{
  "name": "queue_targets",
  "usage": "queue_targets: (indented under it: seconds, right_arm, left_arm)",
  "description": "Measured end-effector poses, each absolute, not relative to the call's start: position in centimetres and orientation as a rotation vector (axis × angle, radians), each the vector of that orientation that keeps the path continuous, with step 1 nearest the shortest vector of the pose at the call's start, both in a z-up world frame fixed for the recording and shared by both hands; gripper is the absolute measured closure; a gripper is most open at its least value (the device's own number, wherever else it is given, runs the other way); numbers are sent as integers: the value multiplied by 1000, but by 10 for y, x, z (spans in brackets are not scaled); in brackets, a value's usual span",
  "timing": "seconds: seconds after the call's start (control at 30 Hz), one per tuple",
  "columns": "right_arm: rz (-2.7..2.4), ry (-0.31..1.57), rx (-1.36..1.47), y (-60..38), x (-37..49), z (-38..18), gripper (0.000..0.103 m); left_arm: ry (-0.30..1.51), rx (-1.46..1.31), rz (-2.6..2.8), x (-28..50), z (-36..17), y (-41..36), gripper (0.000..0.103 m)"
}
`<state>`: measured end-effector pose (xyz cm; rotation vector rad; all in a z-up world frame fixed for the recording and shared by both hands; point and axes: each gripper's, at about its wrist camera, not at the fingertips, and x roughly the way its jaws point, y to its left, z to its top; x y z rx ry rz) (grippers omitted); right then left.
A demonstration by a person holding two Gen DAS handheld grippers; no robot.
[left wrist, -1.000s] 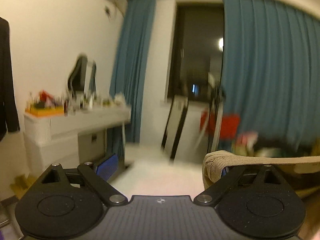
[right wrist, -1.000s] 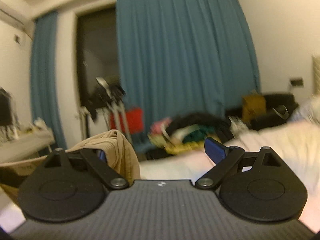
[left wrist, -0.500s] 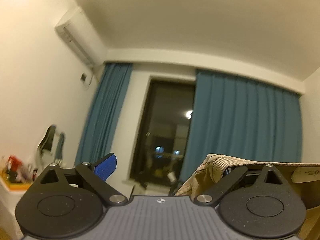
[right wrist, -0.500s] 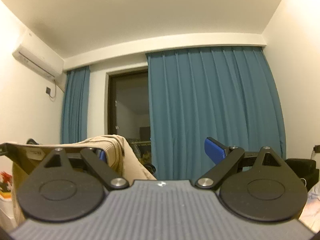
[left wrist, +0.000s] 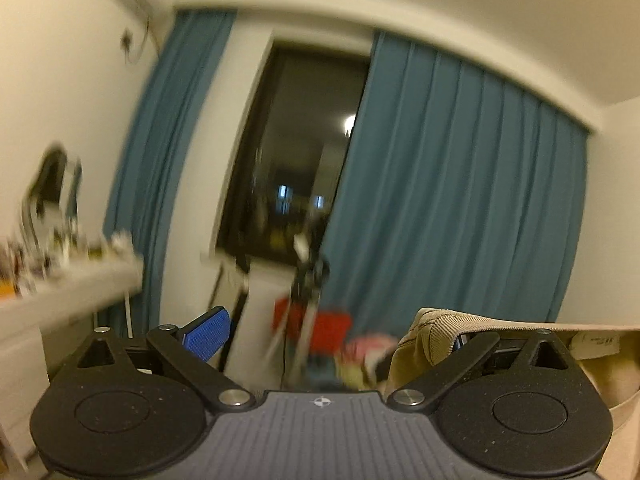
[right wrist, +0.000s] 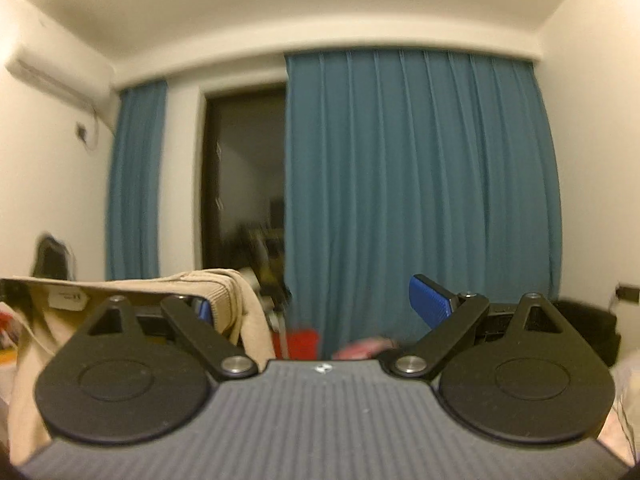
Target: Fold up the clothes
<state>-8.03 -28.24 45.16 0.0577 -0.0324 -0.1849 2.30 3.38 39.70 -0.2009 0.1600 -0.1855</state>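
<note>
Both grippers are up in the air, cams aimed at the curtains (right wrist: 420, 168) and dark window (left wrist: 292, 152).

Left gripper (left wrist: 340, 328): jaws wide apart. Blue pad of the left finger (left wrist: 206, 332) sits bare w/ nothing on it. The tan garment (left wrist: 436, 328) is draped over the right finger; its ribbed hem wraps the tip, and only a sliver of blue shows under the fabric. Cloth runs off to the right edge as a taut top edge, w/ a white label (left wrist: 596, 342) hanging just below it. Nothing is pinched between the fingers; the garment hangs on the one finger only.

Right gripper (right wrist: 320, 304): mirror setup. Jaws wide apart, right finger (right wrist: 430, 304) bare. Garment (right wrist: 224, 292) is hooked over the left finger, ribbed edge folded over the tip, blue pad peeking out beside it. Fabric stretches left in a straight line to the frame edge, label (right wrist: 66, 298) under that edge, rest of the cloth hanging down behind the gripper body.

Bkgd: AC unit (right wrist: 56, 68) high on left wall, blurred desk (left wrist: 68, 280) w/ clutter at left, red object (left wrist: 316, 324) on the floor below the window. Left cam is motion-blurred.
</note>
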Motion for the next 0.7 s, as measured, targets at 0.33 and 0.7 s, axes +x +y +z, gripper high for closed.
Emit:
queue_targets:
  seconds: [0.33, 0.7]
  right_arm:
    - [-311, 109, 114, -354, 140, 311, 10]
    - [-372, 470, 232, -429, 354, 49, 10]
  left_arm:
    - [220, -173, -63, 263, 249, -65, 2]
    - [688, -83, -38, 509, -8, -113, 8]
